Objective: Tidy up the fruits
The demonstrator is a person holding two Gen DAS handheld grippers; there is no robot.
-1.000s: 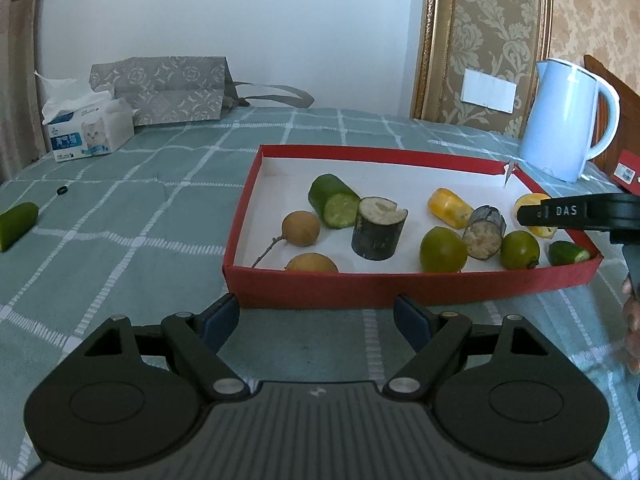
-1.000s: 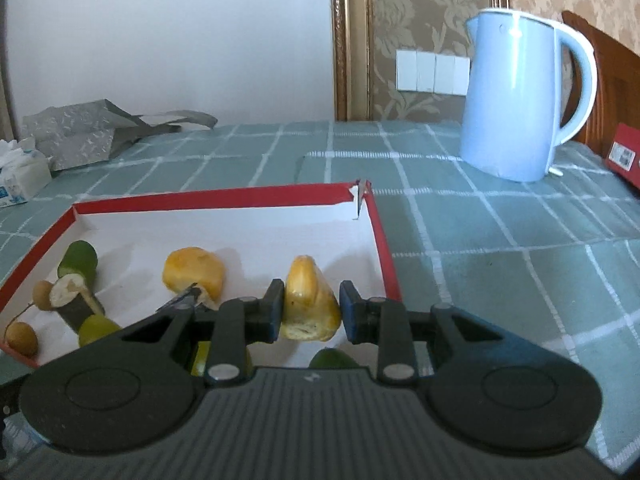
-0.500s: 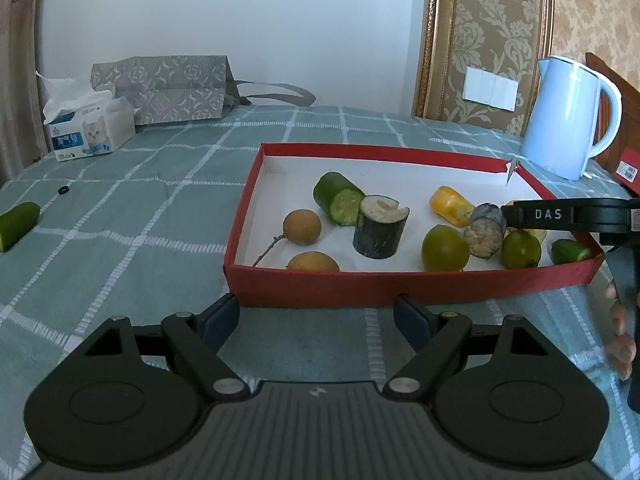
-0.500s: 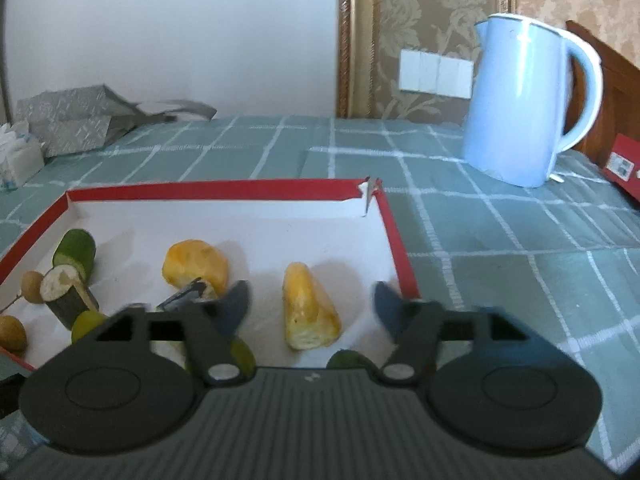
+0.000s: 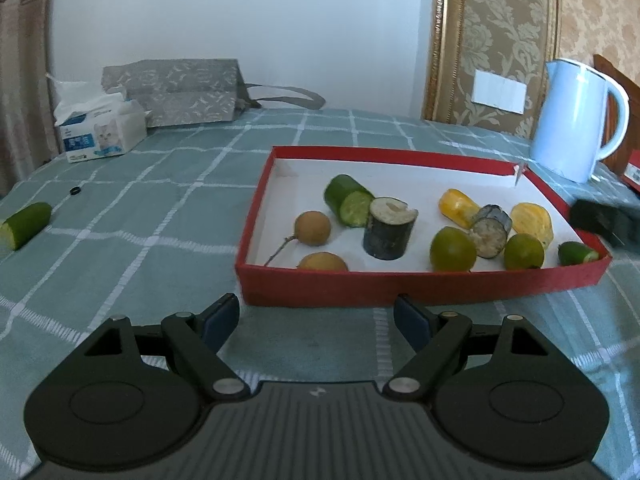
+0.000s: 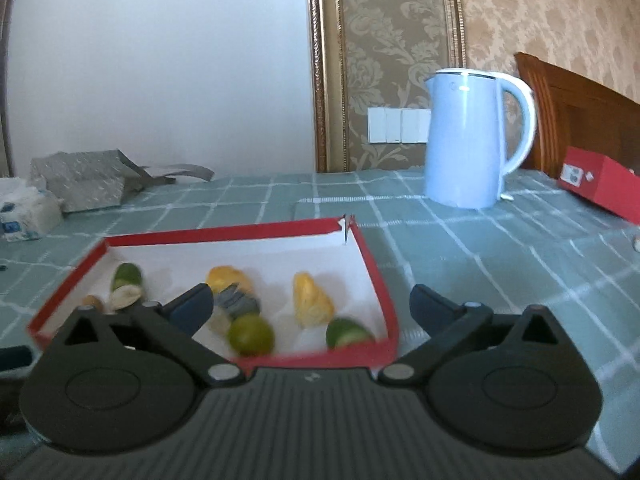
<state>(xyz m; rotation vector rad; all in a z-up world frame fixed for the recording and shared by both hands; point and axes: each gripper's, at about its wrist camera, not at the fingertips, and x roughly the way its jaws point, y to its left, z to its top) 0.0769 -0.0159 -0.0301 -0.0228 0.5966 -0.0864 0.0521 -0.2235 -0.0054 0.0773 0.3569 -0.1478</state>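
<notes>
A red box [image 5: 400, 284] with a white floor holds several fruit and vegetable pieces: a cucumber chunk [image 5: 347, 205], two dark sugarcane pieces, green limes [image 5: 453, 249], brown longans [image 5: 313, 227] and yellow pieces [image 5: 532, 221]. It also shows in the right wrist view [image 6: 372, 264], with a yellow piece [image 6: 311, 300] lying free inside. My left gripper [image 5: 316, 318] is open and empty, just before the box's near wall. My right gripper [image 6: 312, 308] is open and empty, above the box's near right corner. A loose cucumber piece [image 5: 25, 225] lies on the cloth far left.
A light blue kettle [image 6: 472, 140] stands behind the box on the right. A tissue pack [image 5: 100, 130] and a grey paper bag [image 5: 176, 92] sit at the back left. A second red box [image 6: 600, 182] lies far right. A small black ring [image 5: 75, 191] lies on the checked tablecloth.
My right gripper opened and let go of the yellow piece, which now lies in the box. The gripper then drew back and up. The left gripper barely moved.
</notes>
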